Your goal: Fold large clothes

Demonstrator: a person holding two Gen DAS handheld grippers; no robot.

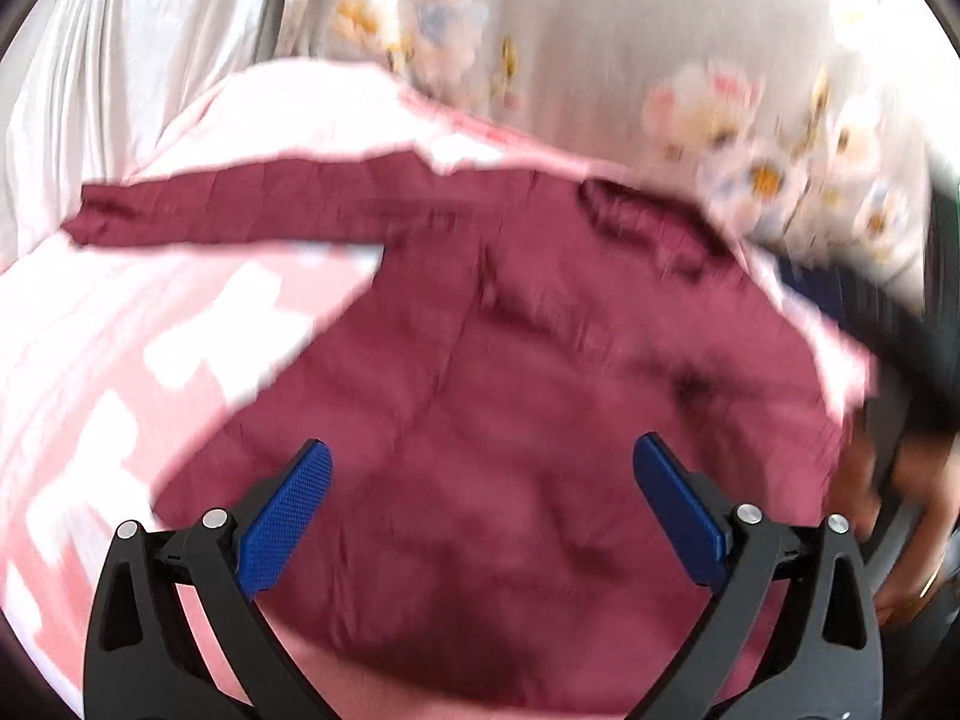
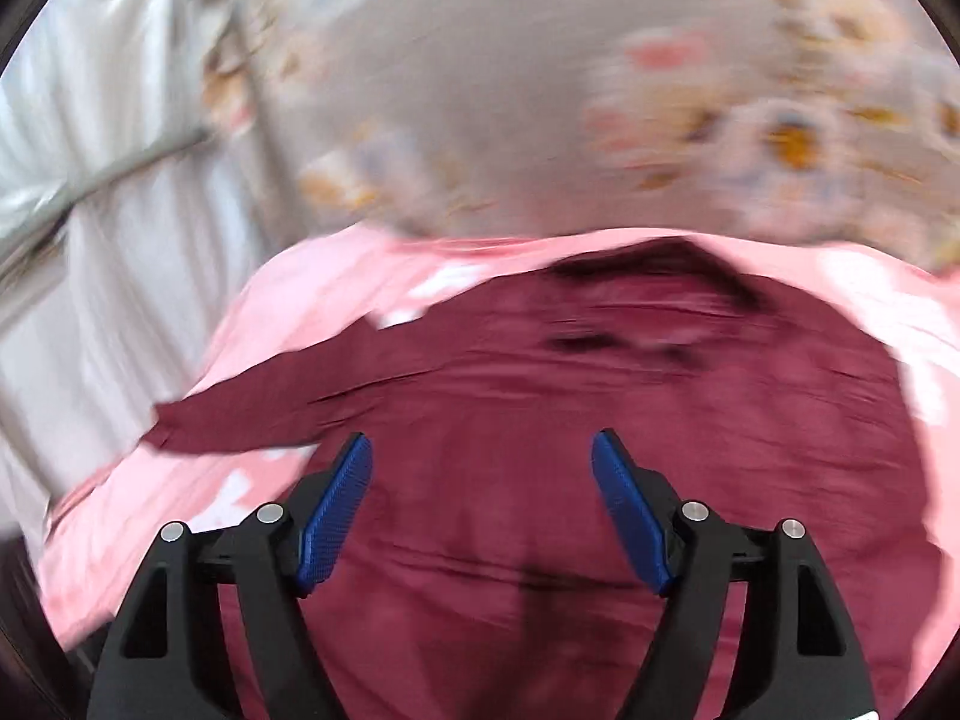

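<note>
A maroon long-sleeved shirt (image 1: 510, 360) lies spread flat on a pink patterned blanket (image 1: 120, 360). One sleeve (image 1: 240, 210) stretches out to the left. Its collar (image 1: 648, 222) is at the far side. My left gripper (image 1: 483, 456) is open and empty above the shirt's lower body. In the right wrist view the same shirt (image 2: 600, 420) fills the middle, with its sleeve (image 2: 252, 414) pointing left and its collar (image 2: 654, 270) far. My right gripper (image 2: 483, 450) is open and empty above the shirt. Both views are motion-blurred.
Beyond the blanket (image 2: 300, 300) lies grey floral bedding (image 1: 600, 60) (image 2: 540, 90). White shiny fabric (image 1: 120, 60) (image 2: 90, 210) is at the left. At the right edge of the left wrist view a hand (image 1: 906, 492) and a dark object (image 1: 888, 312) show, blurred.
</note>
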